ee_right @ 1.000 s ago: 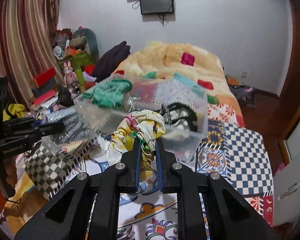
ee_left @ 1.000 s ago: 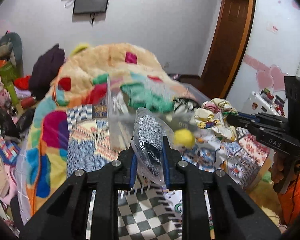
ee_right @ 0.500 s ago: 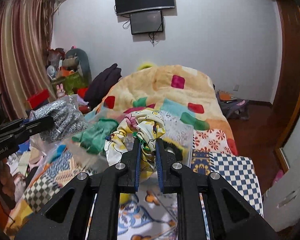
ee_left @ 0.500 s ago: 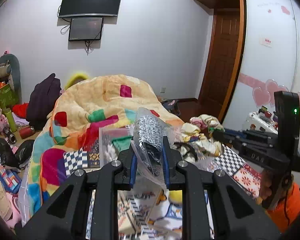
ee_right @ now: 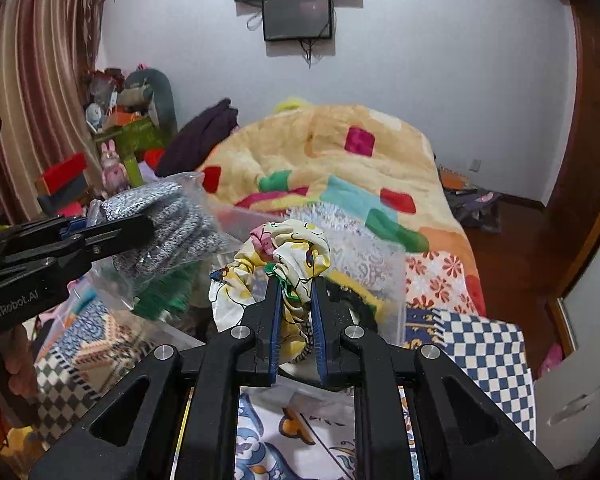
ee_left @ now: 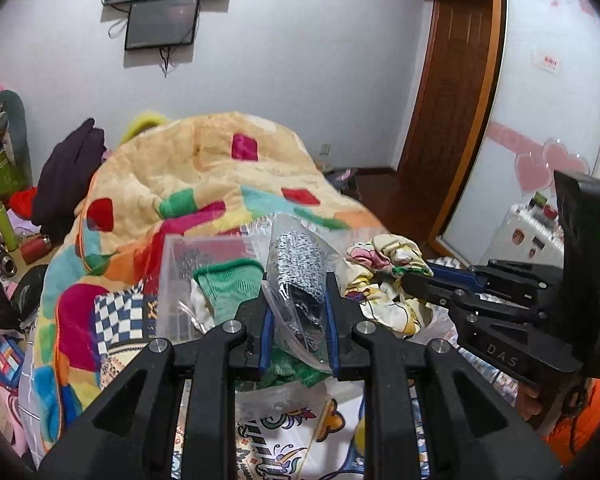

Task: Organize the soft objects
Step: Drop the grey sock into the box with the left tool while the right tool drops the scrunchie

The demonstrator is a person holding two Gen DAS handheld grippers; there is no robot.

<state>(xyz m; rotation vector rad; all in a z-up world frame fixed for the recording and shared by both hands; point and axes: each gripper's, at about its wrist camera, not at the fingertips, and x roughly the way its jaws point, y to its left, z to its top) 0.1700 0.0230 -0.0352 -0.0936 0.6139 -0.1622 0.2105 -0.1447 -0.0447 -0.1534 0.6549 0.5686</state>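
My left gripper (ee_left: 298, 300) is shut on a grey knitted item in a clear plastic bag (ee_left: 300, 276), held above a clear plastic bin (ee_left: 188, 280). The bagged item also shows in the right wrist view (ee_right: 168, 228). My right gripper (ee_right: 294, 300) is shut on a yellow patterned cloth (ee_right: 288, 252), held over the same bin (ee_right: 364, 264). That cloth shows in the left wrist view (ee_left: 384, 280). A green knitted piece (ee_left: 228, 284) lies in the bin.
The bin sits on a bed with a patchwork sheet (ee_right: 484, 344) and a heaped yellow quilt (ee_left: 204, 168). Clutter and toys stand at the left (ee_right: 120, 136). A wooden door (ee_left: 456, 120) is at the right.
Both grippers have come down from a raised position toward the bin, still holding their items. The bin now sits closer beneath them.
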